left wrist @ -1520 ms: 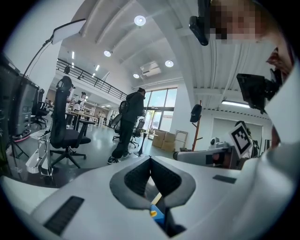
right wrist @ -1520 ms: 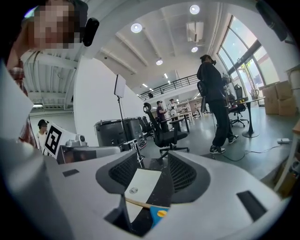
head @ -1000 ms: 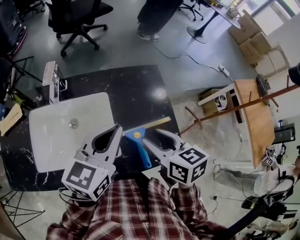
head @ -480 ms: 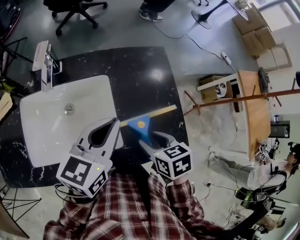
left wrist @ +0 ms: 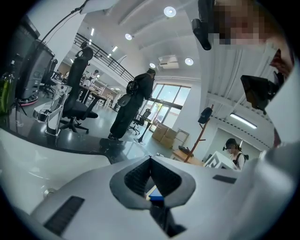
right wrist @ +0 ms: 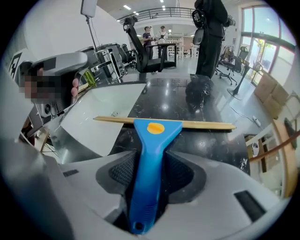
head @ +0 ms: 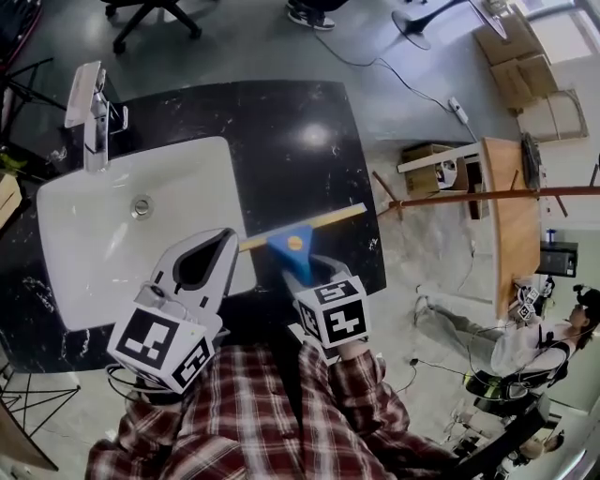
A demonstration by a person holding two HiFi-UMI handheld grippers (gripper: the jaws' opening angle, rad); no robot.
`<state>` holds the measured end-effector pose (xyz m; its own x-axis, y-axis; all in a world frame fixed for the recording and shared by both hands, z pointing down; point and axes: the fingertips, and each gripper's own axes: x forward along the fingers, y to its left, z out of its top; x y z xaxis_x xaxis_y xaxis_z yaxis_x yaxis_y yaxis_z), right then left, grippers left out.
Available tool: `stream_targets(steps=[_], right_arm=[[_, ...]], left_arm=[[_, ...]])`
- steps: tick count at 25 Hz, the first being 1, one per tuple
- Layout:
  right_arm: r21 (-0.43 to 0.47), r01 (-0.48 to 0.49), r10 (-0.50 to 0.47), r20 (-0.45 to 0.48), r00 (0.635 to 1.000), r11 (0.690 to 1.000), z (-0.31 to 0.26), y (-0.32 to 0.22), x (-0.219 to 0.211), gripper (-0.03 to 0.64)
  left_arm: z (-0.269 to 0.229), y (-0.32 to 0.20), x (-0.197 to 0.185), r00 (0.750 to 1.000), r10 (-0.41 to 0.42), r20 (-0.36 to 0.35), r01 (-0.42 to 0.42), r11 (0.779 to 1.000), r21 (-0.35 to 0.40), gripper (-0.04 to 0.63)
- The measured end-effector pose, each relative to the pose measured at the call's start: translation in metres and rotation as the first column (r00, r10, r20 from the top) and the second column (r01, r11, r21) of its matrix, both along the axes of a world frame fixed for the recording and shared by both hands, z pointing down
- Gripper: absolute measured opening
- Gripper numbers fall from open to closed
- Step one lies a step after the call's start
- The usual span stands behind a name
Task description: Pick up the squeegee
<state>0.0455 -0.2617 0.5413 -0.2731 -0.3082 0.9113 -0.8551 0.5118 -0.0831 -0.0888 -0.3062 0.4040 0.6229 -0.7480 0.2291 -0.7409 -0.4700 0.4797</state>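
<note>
The squeegee (head: 292, 246) has a blue handle, an orange dot and a long tan blade; it lies across the black countertop (head: 281, 150) beside the white sink (head: 66, 272). My right gripper (head: 305, 270) is shut on its handle. In the right gripper view the handle (right wrist: 149, 154) runs between both jaws (right wrist: 149, 161), with the blade crosswise ahead. My left gripper (head: 230, 240) hovers over the sink's near right corner, shut with nothing in it. In the left gripper view its tips (left wrist: 150, 159) meet, and a bit of the blue squeegee (left wrist: 156, 198) shows through the gap.
A chrome faucet (head: 92, 112) stands at the sink's far left. The counter's right edge drops to the floor, where a wooden coat stand (head: 487, 197) and cardboard boxes (head: 511, 56) sit. A person's shoes (head: 314, 14) are beyond the counter.
My right gripper slid forward along the squeegee handle and went from open to shut on it. The left gripper stayed over the sink's corner.
</note>
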Motion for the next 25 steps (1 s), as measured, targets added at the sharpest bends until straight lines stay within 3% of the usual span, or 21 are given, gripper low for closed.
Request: stream_targets(steps=[7,11,21,25], right_arm=[[-0.010,0.020,-0.020,-0.007,1.000,1.000,0.001,-0.001,0.002,0.172],[0.024,0.004,-0.004,0.031,1.000,1.000,0.000,-0.003,0.004,0.140],[0.039,-0.026,0.021,0.124,0.992,0.999,-0.007,-0.005,0.003,0.138],[0.099,-0.039,0.021,0.177,0.984,0.994,-0.025,-0.017,0.004,0.138]], left_arm=[[0.003,0.001,-0.004,1.000,-0.008,-0.004,0.008,1.000,-0.008,0.011],[0.001,0.002,-0.004,1.000,-0.007,-0.002,0.007,1.000,-0.004,0.011],[-0.008,0.003,-0.003,1.000,-0.021,0.021,0.021,1.000,0.012,0.011],[-0.020,0.002,0.000,0.999,-0.033,0.042,0.031,0.999,0.035,0.011]])
